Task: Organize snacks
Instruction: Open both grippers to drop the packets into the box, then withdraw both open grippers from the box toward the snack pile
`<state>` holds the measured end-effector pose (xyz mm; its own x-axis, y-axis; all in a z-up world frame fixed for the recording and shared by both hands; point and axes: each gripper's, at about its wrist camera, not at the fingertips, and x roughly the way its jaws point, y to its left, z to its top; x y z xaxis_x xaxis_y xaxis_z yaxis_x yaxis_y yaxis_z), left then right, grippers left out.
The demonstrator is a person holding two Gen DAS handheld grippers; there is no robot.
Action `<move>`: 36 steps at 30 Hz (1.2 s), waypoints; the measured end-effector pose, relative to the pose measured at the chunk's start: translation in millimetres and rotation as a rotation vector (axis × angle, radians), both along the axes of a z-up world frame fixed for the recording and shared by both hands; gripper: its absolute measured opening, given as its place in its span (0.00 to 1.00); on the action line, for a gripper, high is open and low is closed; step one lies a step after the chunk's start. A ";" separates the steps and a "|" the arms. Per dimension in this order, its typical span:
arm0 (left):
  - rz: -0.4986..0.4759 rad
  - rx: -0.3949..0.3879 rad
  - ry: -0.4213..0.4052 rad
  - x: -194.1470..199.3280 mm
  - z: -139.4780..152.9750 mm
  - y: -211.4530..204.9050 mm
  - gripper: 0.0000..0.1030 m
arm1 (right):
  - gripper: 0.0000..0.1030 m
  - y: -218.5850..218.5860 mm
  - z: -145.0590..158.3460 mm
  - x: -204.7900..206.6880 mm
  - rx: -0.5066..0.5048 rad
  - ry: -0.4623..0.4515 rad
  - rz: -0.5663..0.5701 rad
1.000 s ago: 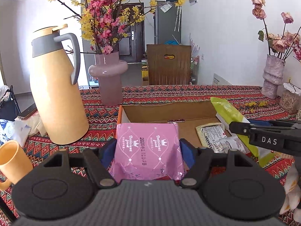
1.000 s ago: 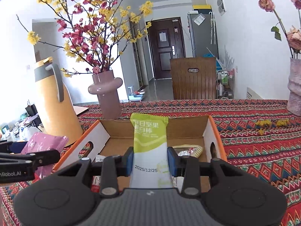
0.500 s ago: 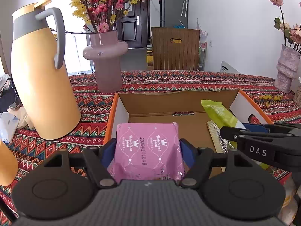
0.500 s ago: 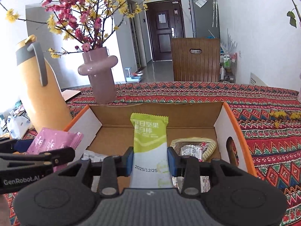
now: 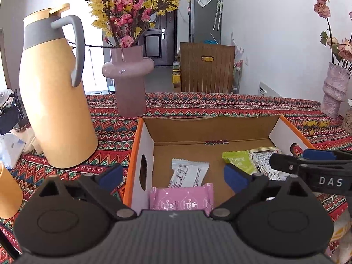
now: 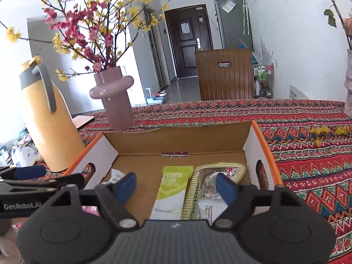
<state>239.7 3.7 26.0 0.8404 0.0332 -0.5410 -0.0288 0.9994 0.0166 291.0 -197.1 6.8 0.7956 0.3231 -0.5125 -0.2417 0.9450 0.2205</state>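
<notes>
An open cardboard box (image 5: 143,145) (image 6: 259,147) with orange edges sits on the patterned tablecloth. My left gripper (image 5: 173,175) hovers over its left half, jaws opening; the pink snack packet (image 5: 182,199) lies loose in the box below, clear of both pads. My right gripper (image 6: 176,186) is over the right half, jaws opening too; the green snack bar (image 6: 171,191) lies on the box floor between the pads, untouched. A white packet (image 5: 189,172) and a yellow-edged silver packet (image 6: 211,182) also lie inside. The right gripper (image 5: 308,167) shows at the left view's right edge.
A tall yellow thermos jug (image 5: 55,101) stands left of the box, a pink flower vase (image 5: 127,81) behind it. A second vase (image 5: 334,90) is at the far right. An orange cup (image 5: 6,193) sits near the front left. A wooden chair (image 5: 206,68) faces the table.
Both grippers went from shut to open over the box. The pink packet dropped out of the left gripper and the green bar out of the right; both now lie in the box.
</notes>
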 end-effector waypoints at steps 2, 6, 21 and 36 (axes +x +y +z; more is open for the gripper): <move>-0.002 -0.005 -0.009 -4.3 1.6 1.1 1.00 | 0.90 -4.2 2.9 -7.8 0.004 -0.015 -0.003; 0.008 -0.012 -0.016 -12.1 4.1 2.9 1.00 | 0.96 -8.5 8.6 -23.5 0.007 -0.044 -0.006; -0.024 -0.066 -0.105 -87.2 16.3 9.2 1.00 | 1.00 -22.7 17.1 -105.8 0.019 -0.146 -0.008; -0.057 -0.087 -0.117 -156.6 -4.5 12.5 1.00 | 1.00 -29.4 -1.7 -182.6 -0.003 -0.143 -0.014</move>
